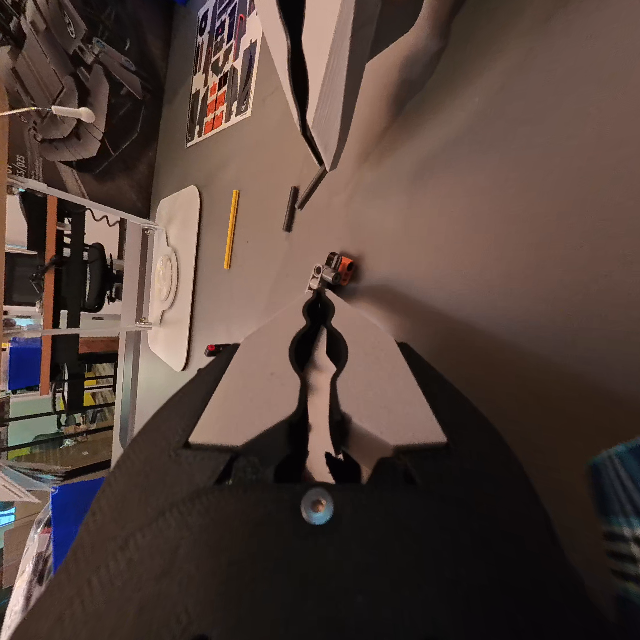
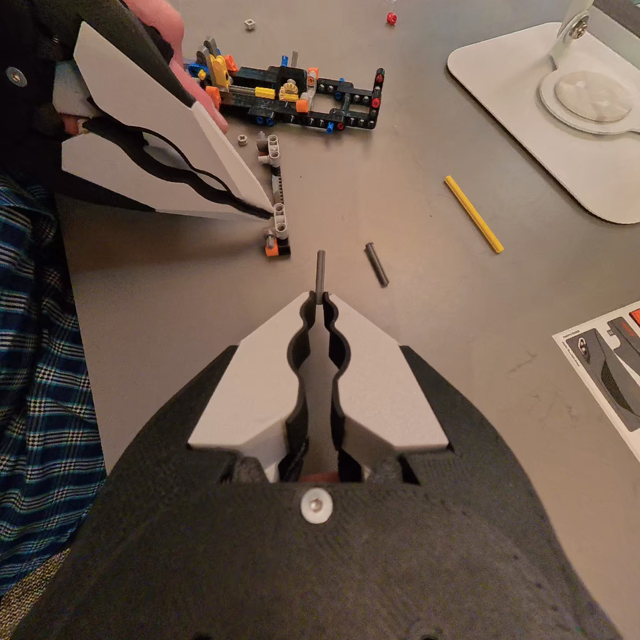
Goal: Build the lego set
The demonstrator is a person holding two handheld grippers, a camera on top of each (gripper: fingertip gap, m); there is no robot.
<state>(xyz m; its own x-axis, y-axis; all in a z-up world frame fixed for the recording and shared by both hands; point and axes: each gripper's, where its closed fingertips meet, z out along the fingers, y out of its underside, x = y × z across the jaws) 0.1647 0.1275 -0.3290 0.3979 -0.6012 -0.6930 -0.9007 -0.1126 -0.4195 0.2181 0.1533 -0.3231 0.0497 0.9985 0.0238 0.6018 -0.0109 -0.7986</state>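
My left gripper (image 1: 317, 295) is shut on the light grey connector (image 1: 318, 277) of a small sub-assembly with an orange block (image 1: 344, 268) that rests on the grey table. In the right wrist view the left gripper (image 2: 269, 214) pinches that connector (image 2: 280, 221), with a toothed rack (image 2: 277, 187) behind it and the orange block (image 2: 272, 250) in front. My right gripper (image 2: 320, 298) is shut on a dark grey axle (image 2: 320, 273) that points forward, just short of the sub-assembly. The long black chassis (image 2: 294, 93) lies beyond.
A loose dark axle (image 2: 376, 265) and a yellow axle (image 2: 473, 214) lie to the right. A white stand base (image 2: 554, 121) and a sticker sheet (image 2: 606, 363) sit farther right. Small loose parts (image 2: 243, 140) lie near the chassis. The set's box (image 1: 69, 86) stands at the table edge. There is about 7 cm between the tips of the two grippers.
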